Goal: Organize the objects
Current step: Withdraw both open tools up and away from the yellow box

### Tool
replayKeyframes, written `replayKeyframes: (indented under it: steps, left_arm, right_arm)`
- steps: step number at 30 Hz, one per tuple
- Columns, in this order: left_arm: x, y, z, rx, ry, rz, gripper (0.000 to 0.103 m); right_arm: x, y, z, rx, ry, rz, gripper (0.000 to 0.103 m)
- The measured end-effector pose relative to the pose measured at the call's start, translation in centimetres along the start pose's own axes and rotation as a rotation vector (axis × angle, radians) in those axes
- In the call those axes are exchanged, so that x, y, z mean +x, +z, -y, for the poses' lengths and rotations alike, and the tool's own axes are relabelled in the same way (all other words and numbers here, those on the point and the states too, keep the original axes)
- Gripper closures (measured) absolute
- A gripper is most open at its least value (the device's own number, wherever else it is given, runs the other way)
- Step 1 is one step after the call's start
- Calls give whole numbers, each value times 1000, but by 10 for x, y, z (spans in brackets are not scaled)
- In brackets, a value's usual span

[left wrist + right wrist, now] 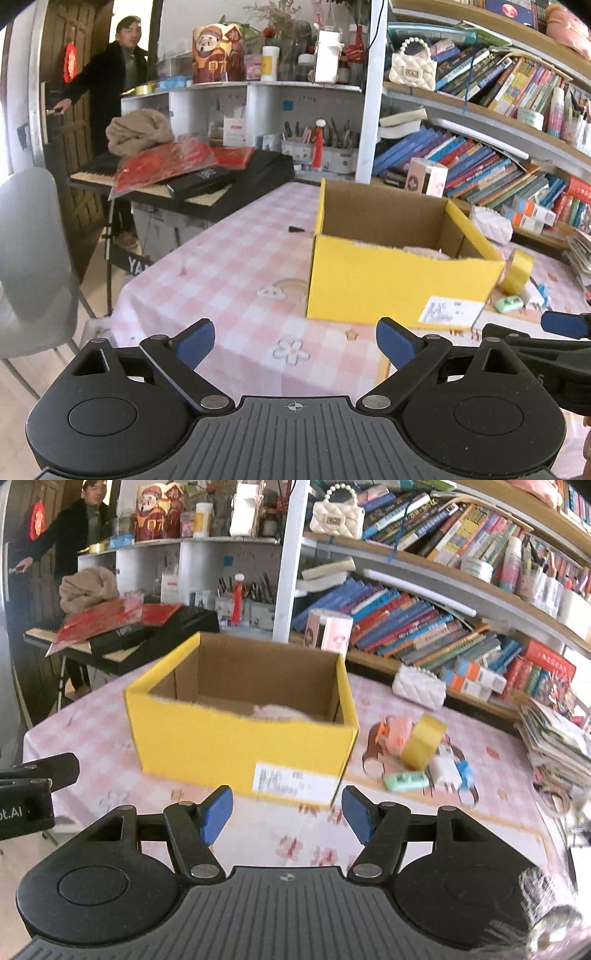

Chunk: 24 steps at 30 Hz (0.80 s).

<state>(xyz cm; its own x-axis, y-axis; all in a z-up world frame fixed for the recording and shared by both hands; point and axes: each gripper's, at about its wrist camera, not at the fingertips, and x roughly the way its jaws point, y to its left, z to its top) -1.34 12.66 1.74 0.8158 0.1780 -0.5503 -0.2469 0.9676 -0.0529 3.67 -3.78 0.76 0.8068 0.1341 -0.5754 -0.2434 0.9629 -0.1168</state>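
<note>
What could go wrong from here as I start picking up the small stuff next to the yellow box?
1. The yellow tape roll leans against the pink toy and white item; grabbing one may knock over or roll the others.
2. The mint green toy lies low and flat, so the open right tongs could snag the checked tablecloth.
3. Both tongs sit close together; the left tongs could bump the right near the yellow box.

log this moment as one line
left tool open, empty | right tool open, empty | yellow box on table | tape roll right of box
</note>
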Motion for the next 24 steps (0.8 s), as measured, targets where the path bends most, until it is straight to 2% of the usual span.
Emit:
replayKeyframes:
  steps: [2,11,24]
  left_arm:
    - [-5,-4,1,11,-6,-10,7]
    - [-26,-26,8,86,-58,-46,7]
    - [-40,-38,11,115,-71,-26,7]
  right_arm:
    - [-6,-7,-1,3,-6,-10,36]
    - [-28,-33,-1,36,-1,-63,37]
    - [-50,-51,-3,45,-58,-66,34]
